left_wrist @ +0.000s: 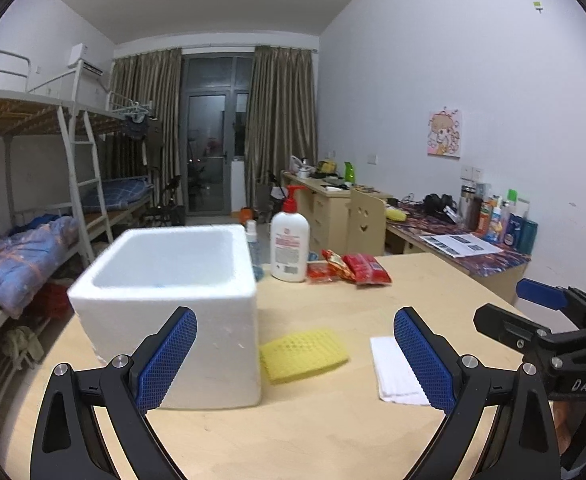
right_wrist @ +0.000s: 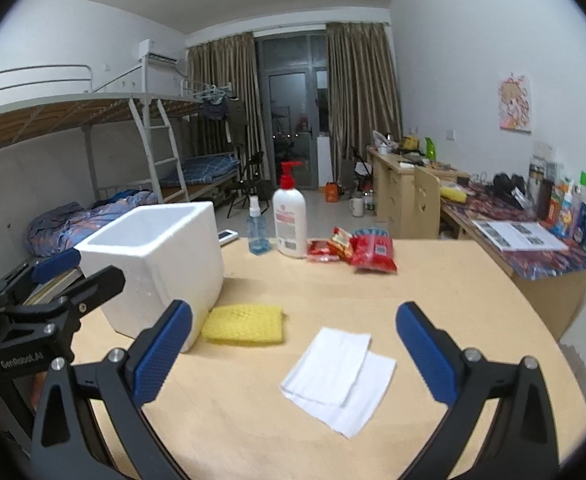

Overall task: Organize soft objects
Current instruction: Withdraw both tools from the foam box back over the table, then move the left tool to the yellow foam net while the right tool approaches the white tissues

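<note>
While both tongs hover empty above the counter (right_wrist: 413,280), I judge the first pickup not yet begun. My left tongs (left_wrist: 295,322) stand spread wide, with the yellow sponge (left_wrist: 304,354) between their tips and the white foam box (left_wrist: 173,300) beyond the left tip. My right tongs (right_wrist: 294,318) gape likewise over the folded white cloth (right_wrist: 339,378). Next move: lower, close on one soft item, carry it to the box.

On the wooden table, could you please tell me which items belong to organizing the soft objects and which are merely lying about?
For the job:
- yellow sponge
- white folded cloths
- white foam box

Lying about:
- lotion pump bottle
- blue spray bottle
- red snack packets
</note>
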The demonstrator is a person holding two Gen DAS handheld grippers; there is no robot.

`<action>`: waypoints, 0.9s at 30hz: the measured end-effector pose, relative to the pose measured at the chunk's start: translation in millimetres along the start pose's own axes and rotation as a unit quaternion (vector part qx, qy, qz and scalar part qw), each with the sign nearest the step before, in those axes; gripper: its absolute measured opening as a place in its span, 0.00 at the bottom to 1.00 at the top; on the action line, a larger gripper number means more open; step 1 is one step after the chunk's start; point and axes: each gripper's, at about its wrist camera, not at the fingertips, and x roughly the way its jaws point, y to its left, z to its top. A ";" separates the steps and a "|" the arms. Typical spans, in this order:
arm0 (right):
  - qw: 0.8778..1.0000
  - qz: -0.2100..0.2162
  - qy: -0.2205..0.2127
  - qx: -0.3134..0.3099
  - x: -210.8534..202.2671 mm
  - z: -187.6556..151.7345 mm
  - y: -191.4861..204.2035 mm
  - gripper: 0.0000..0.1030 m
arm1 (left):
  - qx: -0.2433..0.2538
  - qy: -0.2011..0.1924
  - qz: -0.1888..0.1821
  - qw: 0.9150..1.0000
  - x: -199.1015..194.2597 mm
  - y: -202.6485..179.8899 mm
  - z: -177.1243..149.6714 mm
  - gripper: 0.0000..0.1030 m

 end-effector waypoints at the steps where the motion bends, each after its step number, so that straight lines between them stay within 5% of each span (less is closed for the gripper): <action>1: 1.000 -0.001 0.000 0.003 -2.0 -3.2 -2.3 1.00 | 0.002 0.001 -0.005 1.000 -0.4 -2.7 -4.2 0.96; 13: 0.999 -0.024 0.028 0.014 -4.4 -30.8 -20.9 1.00 | 0.022 0.037 -0.042 0.998 14.0 -28.7 -25.2 0.96; 27: 0.995 -0.041 0.081 0.052 16.8 -50.4 -59.6 1.00 | 0.038 0.101 -0.070 0.992 75.4 -49.4 -33.7 0.96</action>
